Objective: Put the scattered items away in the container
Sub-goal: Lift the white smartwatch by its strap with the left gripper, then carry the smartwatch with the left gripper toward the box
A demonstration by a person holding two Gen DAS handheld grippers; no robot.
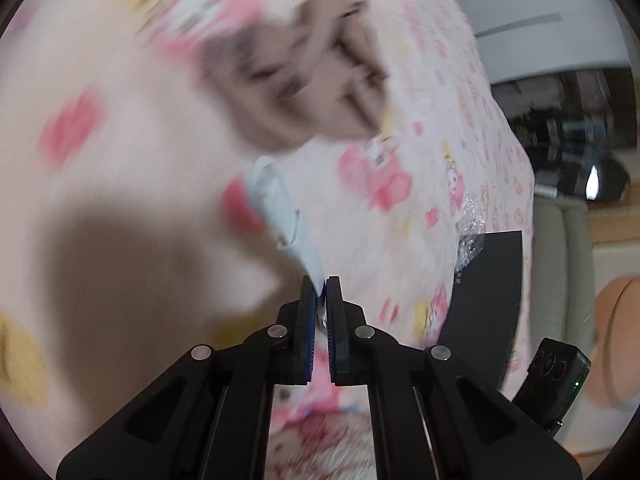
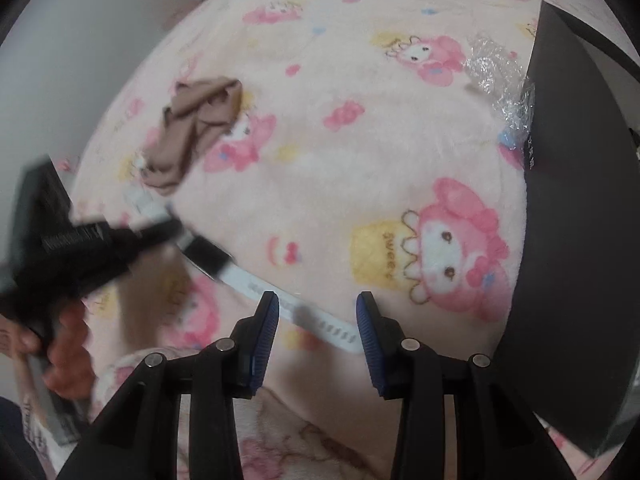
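A white-strapped watch (image 2: 256, 288) with a black face lies on the pink cartoon blanket (image 2: 360, 152). In the left wrist view my left gripper (image 1: 320, 285) is shut on one end of the white strap (image 1: 276, 208), which stretches away from the jaws. Seen from the right wrist, the blurred left gripper (image 2: 100, 240) holds the strap's far end. My right gripper (image 2: 316, 304) is open, and the strap's near end lies between its fingers without the pads pressing on it. A crumpled brown cloth (image 2: 196, 128) lies further off. A black box (image 2: 576, 240) stands at the right.
Crinkled clear plastic wrap (image 2: 496, 68) lies against the black box (image 1: 488, 288). A person's hand (image 2: 68, 352) grips the left tool's handle at the lower left. The bed's edge and a pale wall (image 2: 60, 80) are to the left. The brown cloth (image 1: 304, 80) is blurred.
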